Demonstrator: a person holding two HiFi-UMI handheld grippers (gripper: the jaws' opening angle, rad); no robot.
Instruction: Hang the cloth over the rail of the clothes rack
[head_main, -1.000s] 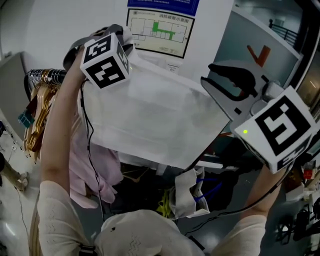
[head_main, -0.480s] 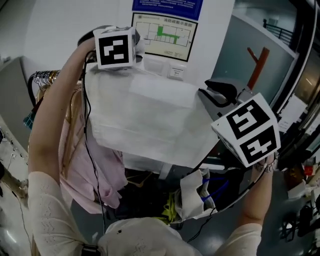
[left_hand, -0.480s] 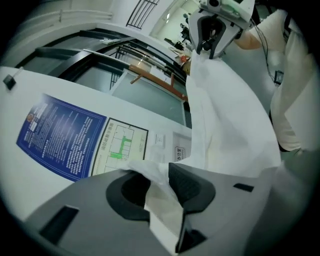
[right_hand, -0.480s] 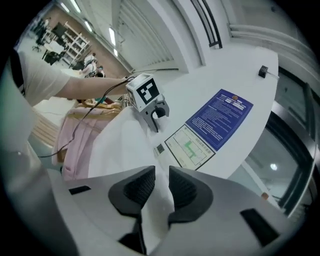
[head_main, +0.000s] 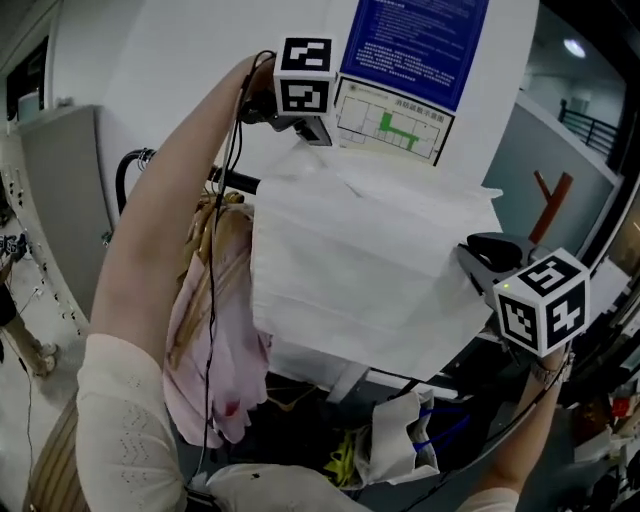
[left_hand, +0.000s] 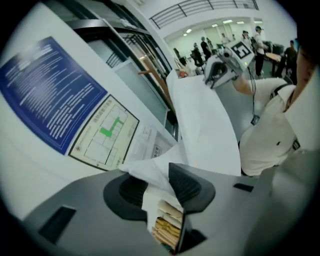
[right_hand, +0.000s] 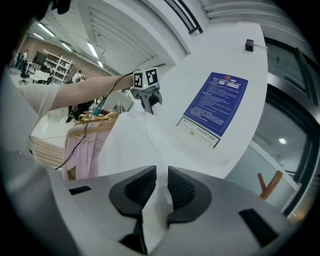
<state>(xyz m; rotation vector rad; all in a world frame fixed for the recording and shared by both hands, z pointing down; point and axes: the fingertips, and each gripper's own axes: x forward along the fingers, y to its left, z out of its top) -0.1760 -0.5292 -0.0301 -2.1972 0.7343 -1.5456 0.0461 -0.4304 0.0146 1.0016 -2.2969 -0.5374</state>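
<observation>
A white cloth (head_main: 370, 260) is stretched out between my two grippers in the head view. My left gripper (head_main: 318, 135) is raised at the top, near the wall, and is shut on the cloth's far corner. The left gripper view shows that corner pinched between the pads (left_hand: 187, 186). The black rail (head_main: 232, 181) of the clothes rack runs just below and to the left of that gripper. Lower at the right, my right gripper (head_main: 475, 255) holds the other corner. Its jaws have just been closing, and the cloth (right_hand: 130, 140) passes between them.
Pink garments (head_main: 215, 320) hang on wooden hangers under the rail. A blue notice (head_main: 415, 45) and a floor plan (head_main: 395, 125) are on the white wall behind. A white bag (head_main: 400, 440) lies on the floor below the cloth. A wooden coat stand (head_main: 550, 200) is at the right.
The left gripper has swung up and away, towards the wall above the rail, carrying its corner of the cloth. The right gripper has sunk lower and sits further to the right.
</observation>
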